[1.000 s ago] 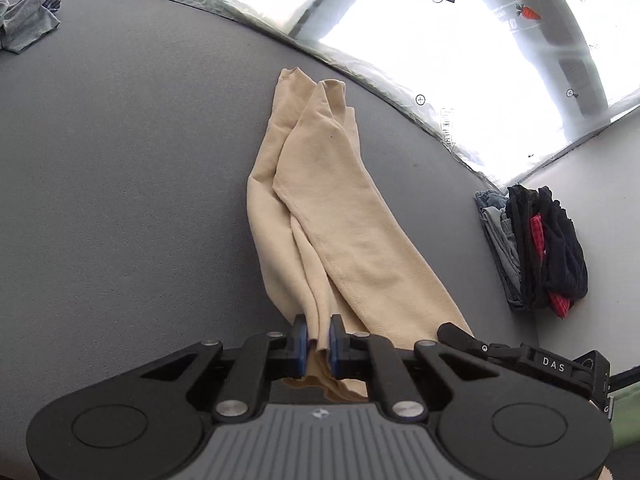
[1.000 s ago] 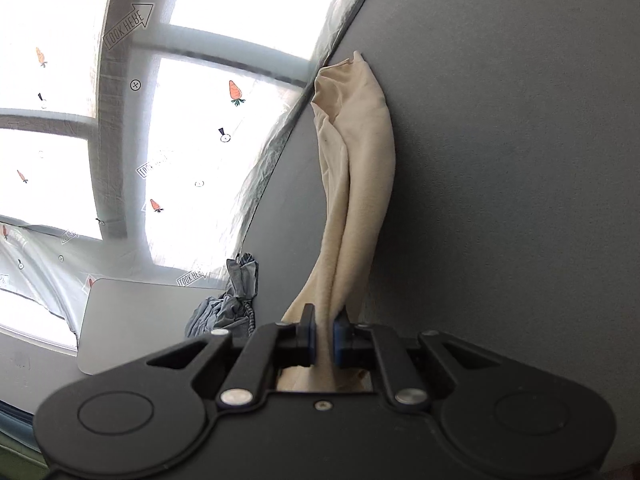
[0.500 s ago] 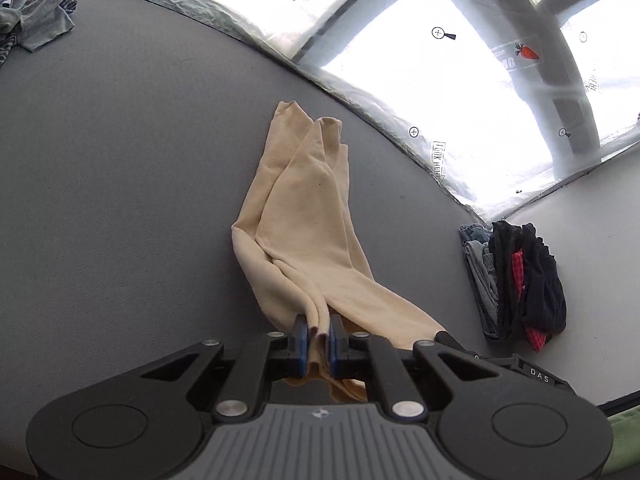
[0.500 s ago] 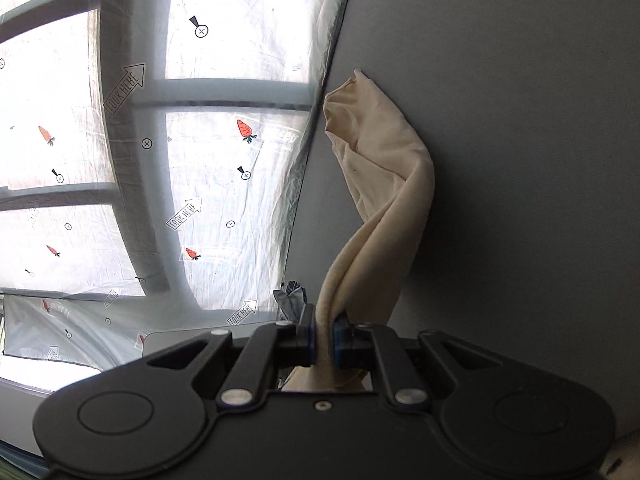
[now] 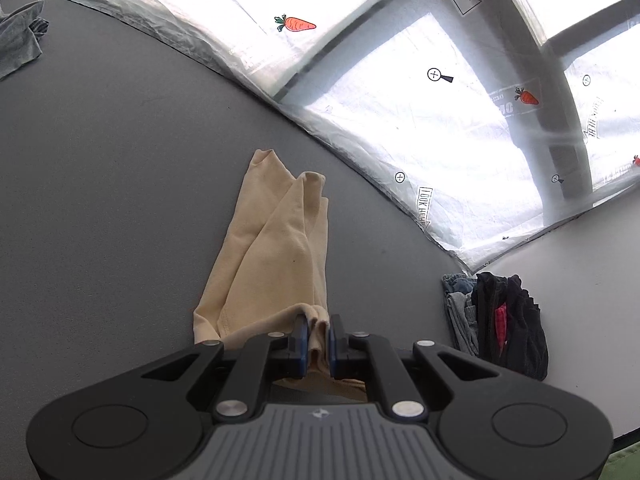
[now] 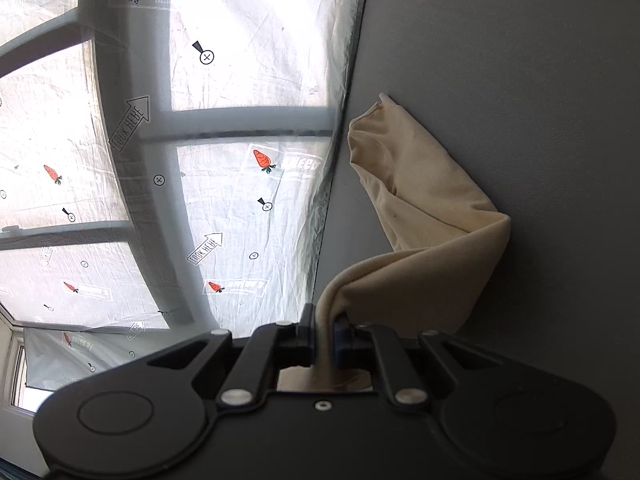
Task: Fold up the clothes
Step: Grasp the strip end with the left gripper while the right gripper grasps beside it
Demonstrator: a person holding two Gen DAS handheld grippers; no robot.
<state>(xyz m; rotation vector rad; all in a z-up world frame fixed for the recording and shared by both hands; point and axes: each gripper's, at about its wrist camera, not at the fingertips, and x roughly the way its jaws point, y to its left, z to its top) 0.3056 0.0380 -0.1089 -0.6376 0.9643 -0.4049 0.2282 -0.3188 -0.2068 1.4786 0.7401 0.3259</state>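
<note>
A beige garment point(image 5: 276, 240) lies lengthwise on the grey table point(image 5: 100, 184), its far end pointing at the window. My left gripper point(image 5: 318, 330) is shut on the near end of this cloth, bunched between the blue pads. In the right wrist view the same beige garment point(image 6: 424, 200) curls back over itself in a raised loop. My right gripper point(image 6: 324, 326) is shut on another part of its near edge. The cloth under both grippers is hidden by their bodies.
A pile of dark, red and denim clothes point(image 5: 500, 320) sits at the table's right end near a white wall. A grey garment point(image 5: 18, 42) lies at the far left. A plastic-covered window point(image 5: 420, 92) with carrot stickers runs along the table's far edge.
Both grippers have carried the near end of the beige garment toward its far end, so the cloth now looks shorter and doubles over in a loop. The right gripper has rolled.
</note>
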